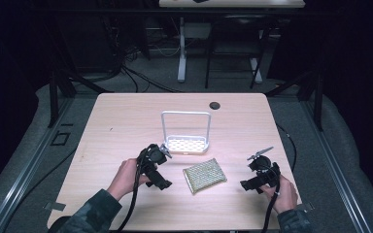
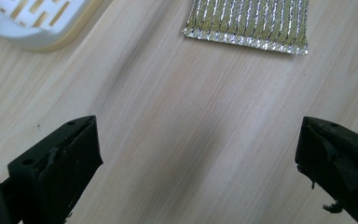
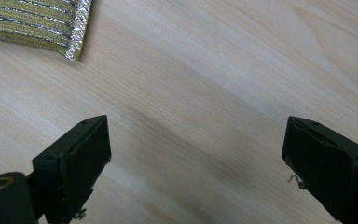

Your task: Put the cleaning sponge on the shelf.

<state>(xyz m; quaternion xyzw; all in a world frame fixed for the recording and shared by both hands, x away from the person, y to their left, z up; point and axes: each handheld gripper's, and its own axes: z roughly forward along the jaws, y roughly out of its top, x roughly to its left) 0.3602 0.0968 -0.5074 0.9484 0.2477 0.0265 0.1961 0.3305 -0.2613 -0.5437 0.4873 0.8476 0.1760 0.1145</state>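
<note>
Both grippers hovered over the pale wooden table (image 1: 126, 126) with jaws spread wide and nothing between them. On the left, the left gripper (image 1: 156, 167) sat just beside the white slotted plastic rack with a tall wire handle (image 1: 187, 144), while the right gripper (image 1: 261, 175) was held near the table's right edge. Between the two lay the flat rectangular scouring pad of yellow-green and silver mesh (image 1: 204, 175), resting on the wood just in front of the rack, apart from either gripper.

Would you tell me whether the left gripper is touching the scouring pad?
Apart: the left gripper view shows bare table between the open left gripper and the scouring pad.
</note>
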